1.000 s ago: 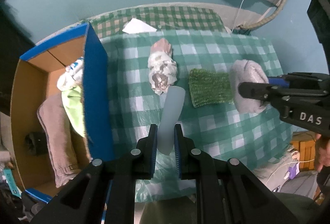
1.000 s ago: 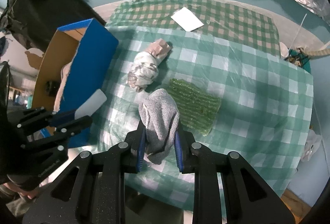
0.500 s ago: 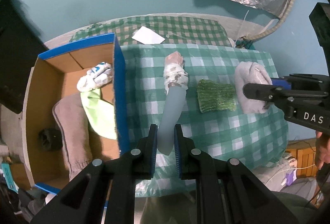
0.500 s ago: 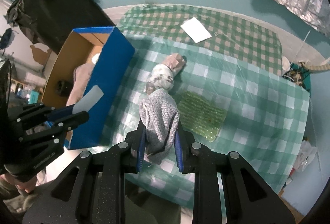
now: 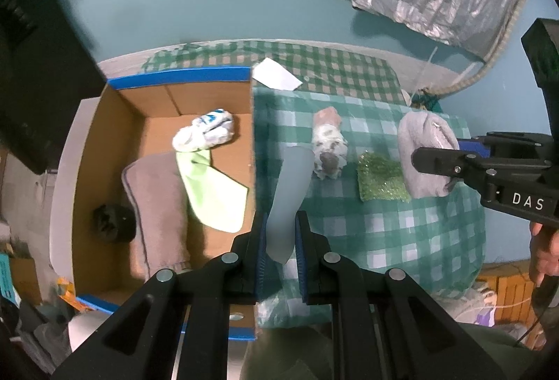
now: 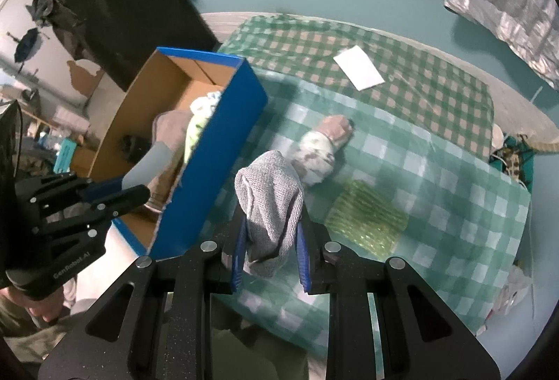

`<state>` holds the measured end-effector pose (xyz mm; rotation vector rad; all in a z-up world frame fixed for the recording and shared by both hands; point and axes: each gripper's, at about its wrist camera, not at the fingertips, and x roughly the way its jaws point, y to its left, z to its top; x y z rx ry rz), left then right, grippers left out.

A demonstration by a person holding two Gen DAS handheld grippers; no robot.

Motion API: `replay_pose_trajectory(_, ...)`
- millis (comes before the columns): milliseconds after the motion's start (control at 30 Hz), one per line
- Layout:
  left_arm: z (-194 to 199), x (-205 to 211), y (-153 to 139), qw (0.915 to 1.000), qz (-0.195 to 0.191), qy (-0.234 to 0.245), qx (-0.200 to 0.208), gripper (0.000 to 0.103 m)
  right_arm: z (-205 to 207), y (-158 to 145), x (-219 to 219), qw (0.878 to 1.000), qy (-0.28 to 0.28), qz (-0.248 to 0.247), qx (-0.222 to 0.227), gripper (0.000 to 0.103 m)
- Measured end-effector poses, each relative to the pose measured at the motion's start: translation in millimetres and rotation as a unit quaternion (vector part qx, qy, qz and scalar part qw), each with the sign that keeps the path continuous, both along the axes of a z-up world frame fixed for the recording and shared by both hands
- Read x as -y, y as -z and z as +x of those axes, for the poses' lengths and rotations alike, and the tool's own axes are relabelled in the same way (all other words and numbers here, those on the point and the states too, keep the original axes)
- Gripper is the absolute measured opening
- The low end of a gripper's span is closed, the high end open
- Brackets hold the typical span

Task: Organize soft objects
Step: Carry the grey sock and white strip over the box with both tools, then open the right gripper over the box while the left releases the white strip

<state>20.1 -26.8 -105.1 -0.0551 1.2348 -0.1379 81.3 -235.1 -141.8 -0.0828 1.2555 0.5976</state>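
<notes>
The left gripper [image 5: 281, 236], low centre in its own view, was pinched on a pale grey-blue flexible strip [image 5: 290, 194] that stood up from between the jaws and leaned slightly rightward, its free end blurred; whether it was silicone or cloth could not be told. It hung near the blue wall of the cardboard box [image 5: 253, 135], which filled the left half of that frame and already held a tan towel [image 5: 157, 205], a lime-green cloth [image 5: 213, 194], a white-and-blue bundle [image 5: 206, 133] and a dark item [image 5: 111, 222] too dim to name. The right gripper [image 6: 270, 247], low centre in the right wrist view, was clamped on a grey knitted cloth [image 6: 270, 201], bunched and drooping over the jaws, above the green checked tablecloth [image 6: 436, 170]. On the cloth beyond it lay a mottled white fabric roll [image 6: 319, 152] and, to the right, a green sparkly scouring pad [image 6: 367, 222], the two near each other but apart; a white paper [image 6: 358, 72] lay further up. All looked light and limp: the knit would likely sag and compress, so a grip at its bunched middle seemed safest, while the strip seemed springier and perhaps smoother, best held low near its end. The roll would probably want pinching across its waist.
</notes>
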Motion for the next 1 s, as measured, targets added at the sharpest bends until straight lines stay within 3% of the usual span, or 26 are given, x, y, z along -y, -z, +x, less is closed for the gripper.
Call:
replay_pose_trajectory(567, -14, -58, 1, 0.9973, 0.004, -0.074, 0.004, 0.015, 3, -7, -77, 0.997, -0.073, 0.011, 0.005, 0.023)
replay_pose_trajectory(1000, -21, -102, 18, 0.9925, 0.004, -0.121, -0.014, 0.015, 10, 14, -139, 0.992, -0.117, 0.018, -0.03, 0.023)
